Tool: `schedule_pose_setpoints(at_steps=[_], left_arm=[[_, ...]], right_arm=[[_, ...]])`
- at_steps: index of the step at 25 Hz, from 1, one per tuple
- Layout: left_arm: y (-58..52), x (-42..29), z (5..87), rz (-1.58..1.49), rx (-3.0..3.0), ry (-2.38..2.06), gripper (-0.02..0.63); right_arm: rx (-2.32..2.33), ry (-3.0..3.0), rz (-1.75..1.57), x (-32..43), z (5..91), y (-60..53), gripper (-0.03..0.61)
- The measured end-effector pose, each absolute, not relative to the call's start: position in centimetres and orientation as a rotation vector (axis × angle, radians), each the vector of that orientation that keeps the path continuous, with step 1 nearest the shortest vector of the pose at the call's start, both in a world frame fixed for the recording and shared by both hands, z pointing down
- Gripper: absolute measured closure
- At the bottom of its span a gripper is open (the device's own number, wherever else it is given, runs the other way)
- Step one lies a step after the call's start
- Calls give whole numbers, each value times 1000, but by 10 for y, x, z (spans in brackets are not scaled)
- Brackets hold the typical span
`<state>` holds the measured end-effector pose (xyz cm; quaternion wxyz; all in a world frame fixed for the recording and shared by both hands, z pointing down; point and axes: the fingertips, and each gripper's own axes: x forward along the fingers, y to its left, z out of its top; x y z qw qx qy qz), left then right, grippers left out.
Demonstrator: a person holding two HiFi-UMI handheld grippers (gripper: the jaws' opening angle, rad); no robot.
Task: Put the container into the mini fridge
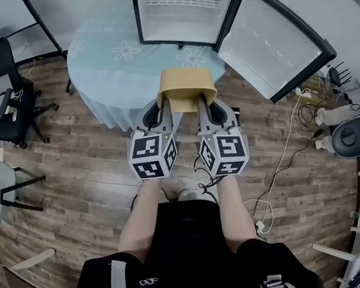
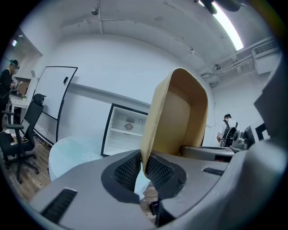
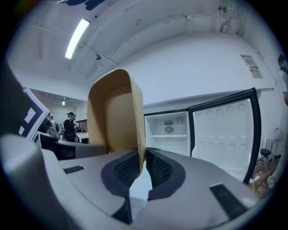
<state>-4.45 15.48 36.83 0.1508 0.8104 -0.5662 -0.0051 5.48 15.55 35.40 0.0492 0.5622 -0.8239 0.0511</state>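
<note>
A tan rectangular container (image 1: pixel 185 87) hangs in the air over the near edge of the round table, held between both grippers. My left gripper (image 1: pixel 160 104) is shut on its left wall (image 2: pixel 155 121), the thin rim pinched between the dark pads. On the opposite side, my right gripper (image 1: pixel 202 103) is shut on the right wall (image 3: pixel 136 121). The container (image 2: pixel 180 117) looks empty inside. The mini fridge (image 1: pixel 185 5) stands on the table straight ahead with its door (image 1: pixel 274 42) swung wide to the right; its white interior (image 3: pixel 168 132) shows one shelf.
The round table (image 1: pixel 108 63) has a pale blue flowered cloth. Black office chairs (image 1: pixel 8 92) stand at the left. Cables (image 1: pixel 283 158) and a power strip lie on the wooden floor at the right. People stand in the background (image 2: pixel 228 130).
</note>
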Motion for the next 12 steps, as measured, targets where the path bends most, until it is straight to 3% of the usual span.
schedule_pose_setpoints(at_steps=[12], left_arm=[[172,19,373,-15,2348,-1561,592]], right_arm=[[1755,-2469,150,118,357,177,548]])
